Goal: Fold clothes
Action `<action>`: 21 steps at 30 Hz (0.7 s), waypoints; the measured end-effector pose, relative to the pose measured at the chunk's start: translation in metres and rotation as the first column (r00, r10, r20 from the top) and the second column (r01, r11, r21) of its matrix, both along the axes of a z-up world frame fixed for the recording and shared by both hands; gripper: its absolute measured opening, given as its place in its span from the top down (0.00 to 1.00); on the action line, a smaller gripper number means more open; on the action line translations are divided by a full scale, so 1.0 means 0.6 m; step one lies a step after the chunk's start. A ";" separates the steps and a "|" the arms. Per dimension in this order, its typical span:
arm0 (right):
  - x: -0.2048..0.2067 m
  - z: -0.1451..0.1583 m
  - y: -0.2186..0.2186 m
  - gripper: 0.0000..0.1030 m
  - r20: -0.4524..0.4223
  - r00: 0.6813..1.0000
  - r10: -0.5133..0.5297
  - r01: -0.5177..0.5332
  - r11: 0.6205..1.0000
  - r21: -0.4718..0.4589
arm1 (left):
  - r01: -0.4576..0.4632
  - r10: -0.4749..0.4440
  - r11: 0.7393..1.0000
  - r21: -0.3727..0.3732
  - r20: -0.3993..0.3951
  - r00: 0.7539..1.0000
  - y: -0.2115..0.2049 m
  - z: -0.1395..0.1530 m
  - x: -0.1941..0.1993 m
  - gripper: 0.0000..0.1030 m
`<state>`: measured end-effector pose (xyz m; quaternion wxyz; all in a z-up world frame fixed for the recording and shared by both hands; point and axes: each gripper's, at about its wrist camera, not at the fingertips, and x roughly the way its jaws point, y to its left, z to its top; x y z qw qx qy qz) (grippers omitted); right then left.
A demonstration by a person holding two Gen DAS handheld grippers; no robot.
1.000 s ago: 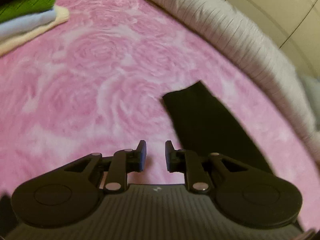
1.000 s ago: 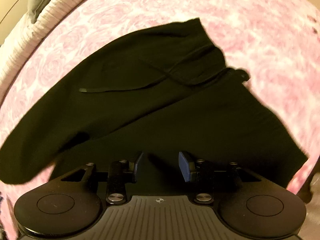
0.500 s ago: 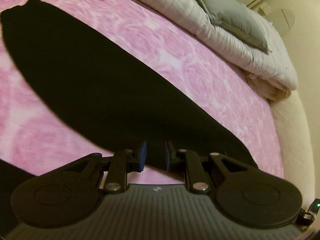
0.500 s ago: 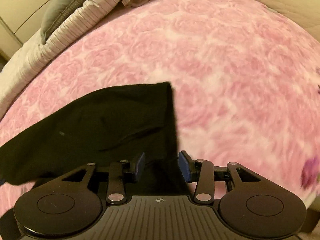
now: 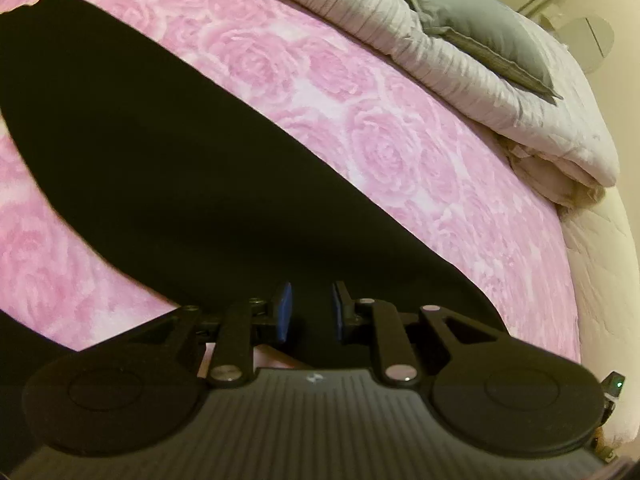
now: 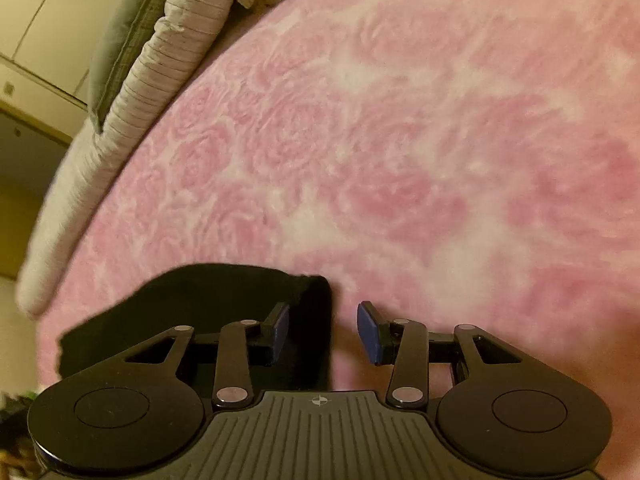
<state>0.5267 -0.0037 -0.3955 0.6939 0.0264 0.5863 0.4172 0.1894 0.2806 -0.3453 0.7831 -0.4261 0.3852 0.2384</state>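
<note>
Open pink bed (image 6: 440, 140) is stretching ahead and to the right of the right claw (image 6: 323, 328). A black garment (image 5: 160, 168) is spreading before the left claw (image 5: 310, 312); bunched bedding (image 5: 500, 92) and a grey pillow (image 5: 472, 28) are blocking the far edge.

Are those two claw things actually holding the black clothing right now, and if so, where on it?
No. The left gripper and right gripper are both open above the black garment, with nothing pinched between the fingers.
</note>
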 end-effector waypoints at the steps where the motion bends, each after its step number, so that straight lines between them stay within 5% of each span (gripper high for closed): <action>1: 0.003 -0.005 0.009 0.87 -0.001 1.000 0.018 -0.018 1.000 0.002 | -0.007 0.007 1.000 -0.003 -0.002 1.000 0.001 -0.001 0.003 0.85; 3: 0.005 -0.004 0.022 0.97 0.029 0.998 0.055 -0.055 0.998 0.015 | -0.011 0.011 1.000 0.014 0.000 1.000 0.007 0.005 0.015 0.85; 8: 0.001 0.084 0.014 1.00 0.260 0.965 0.020 -0.064 0.985 0.159 | -0.010 0.008 0.997 0.081 0.024 1.000 0.023 0.021 0.046 0.85; 16: 0.050 0.053 -0.016 0.92 0.152 0.985 -0.082 0.077 0.996 0.034 | 0.034 -0.034 0.998 0.059 -0.017 0.999 0.000 0.002 0.076 0.85; 18: 0.023 0.070 -0.026 0.81 0.146 0.989 0.016 -0.021 0.999 0.035 | 0.038 -0.037 0.998 0.044 -0.025 0.999 -0.011 0.000 0.071 0.85; 21: -0.040 0.079 -0.035 0.77 0.152 0.971 0.185 -0.177 0.982 -0.061 | 0.032 -0.031 0.999 0.019 -0.033 0.999 -0.031 -0.002 0.056 0.85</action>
